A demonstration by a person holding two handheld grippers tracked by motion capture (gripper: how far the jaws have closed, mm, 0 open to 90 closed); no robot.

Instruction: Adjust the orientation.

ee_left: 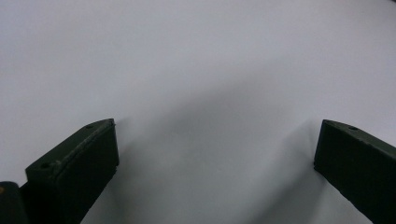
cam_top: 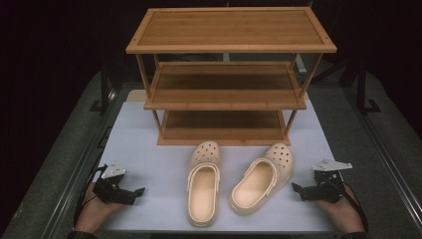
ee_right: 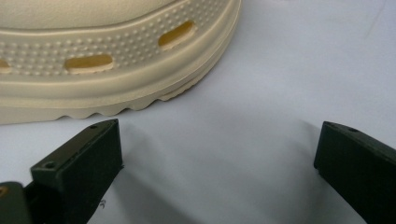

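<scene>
Cream clog [ee_right: 107, 56] cut off at frame top, right gripper [ee_right: 217, 154] fingers apart

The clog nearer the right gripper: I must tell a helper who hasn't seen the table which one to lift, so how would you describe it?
Find the three-tier wooden rack at the back of the white table; two cream clogs lie before it. Take the right clog, beside the right gripper. Unlike the left clog, which points straight at the rack, it lies angled, toe turned rightward.
</scene>
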